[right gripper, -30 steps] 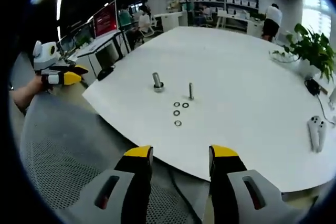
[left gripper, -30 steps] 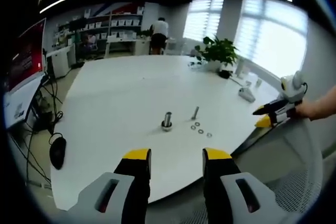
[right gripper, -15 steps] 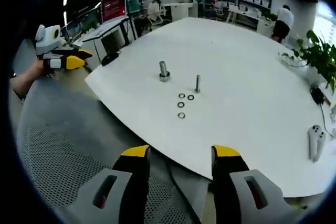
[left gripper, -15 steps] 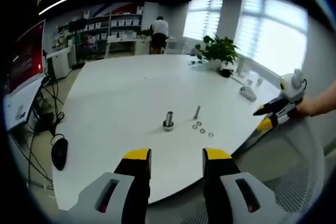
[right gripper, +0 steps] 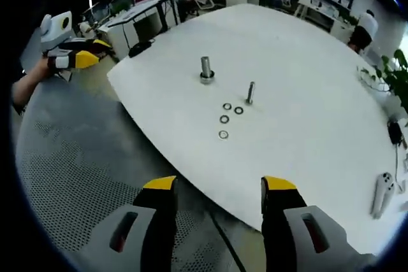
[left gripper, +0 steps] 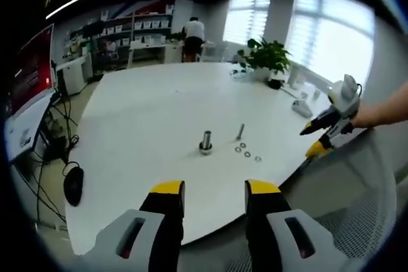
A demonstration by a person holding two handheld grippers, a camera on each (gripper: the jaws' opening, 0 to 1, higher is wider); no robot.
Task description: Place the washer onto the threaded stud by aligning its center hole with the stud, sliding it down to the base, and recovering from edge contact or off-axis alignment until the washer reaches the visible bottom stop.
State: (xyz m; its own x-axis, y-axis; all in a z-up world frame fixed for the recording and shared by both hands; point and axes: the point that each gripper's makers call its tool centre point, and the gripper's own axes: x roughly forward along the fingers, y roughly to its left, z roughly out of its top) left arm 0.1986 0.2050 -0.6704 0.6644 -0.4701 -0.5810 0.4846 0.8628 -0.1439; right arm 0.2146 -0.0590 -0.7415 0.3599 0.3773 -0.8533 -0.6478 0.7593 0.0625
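Four small washers (right gripper: 224,119) lie flat on the white desk (right gripper: 306,93) well ahead of the right gripper (right gripper: 218,189), just this side of the slim upright threaded stud (right gripper: 250,92), with a thicker stud (right gripper: 206,69) to its left. Both the right gripper and the left gripper (left gripper: 207,190) hang spread and empty off the desk edge. The washers look thin, rigid, light and slick, lying flush, so I judge they need a rim-edge pinch or tipping up first
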